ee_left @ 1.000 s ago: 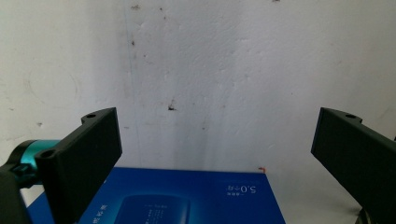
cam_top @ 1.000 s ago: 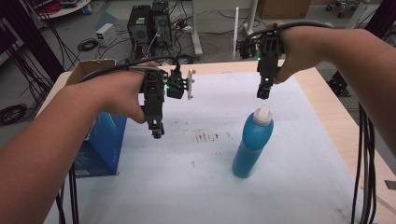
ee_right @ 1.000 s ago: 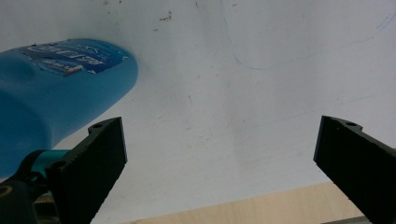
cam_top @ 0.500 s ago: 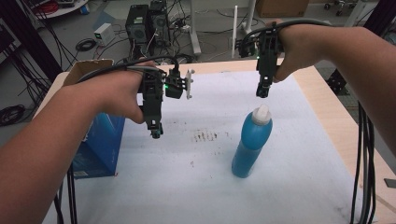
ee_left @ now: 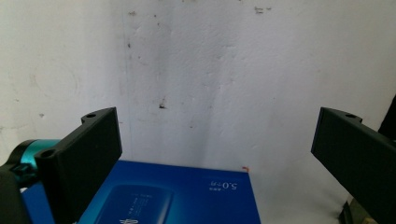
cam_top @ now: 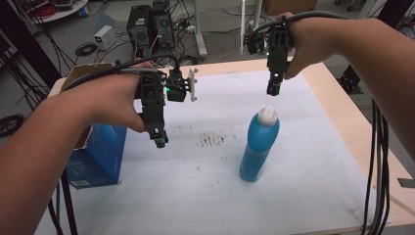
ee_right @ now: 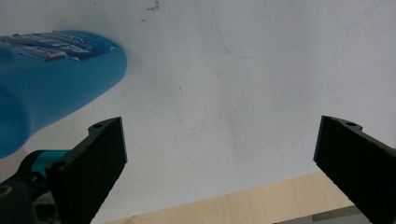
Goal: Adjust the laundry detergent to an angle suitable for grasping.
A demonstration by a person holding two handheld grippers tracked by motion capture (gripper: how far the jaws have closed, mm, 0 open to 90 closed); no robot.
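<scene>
A blue bottle (cam_top: 258,145) with a white cap stands upright on the white sheet (cam_top: 303,161) right of centre; in the right gripper view the bottle (ee_right: 51,79) fills the upper left. My right gripper (cam_top: 273,89) hangs just above and behind its cap, pointing down, jaws wide open and holding nothing (ee_right: 219,154). A blue box (cam_top: 98,154) stands at the sheet's left edge, and its top face (ee_left: 173,196) lies low between my left jaws. My left gripper (cam_top: 160,139) hovers just right of that box, open and empty (ee_left: 215,154).
An open cardboard box (cam_top: 78,73) sits behind the blue box at the far left. The wooden table edge (cam_top: 342,98) borders the sheet at right. Cables (cam_top: 377,161) hang off the right side. Computer cases (cam_top: 147,24) and cords stand on the floor beyond.
Both hands have barely shifted; the bottle and box stay put.
</scene>
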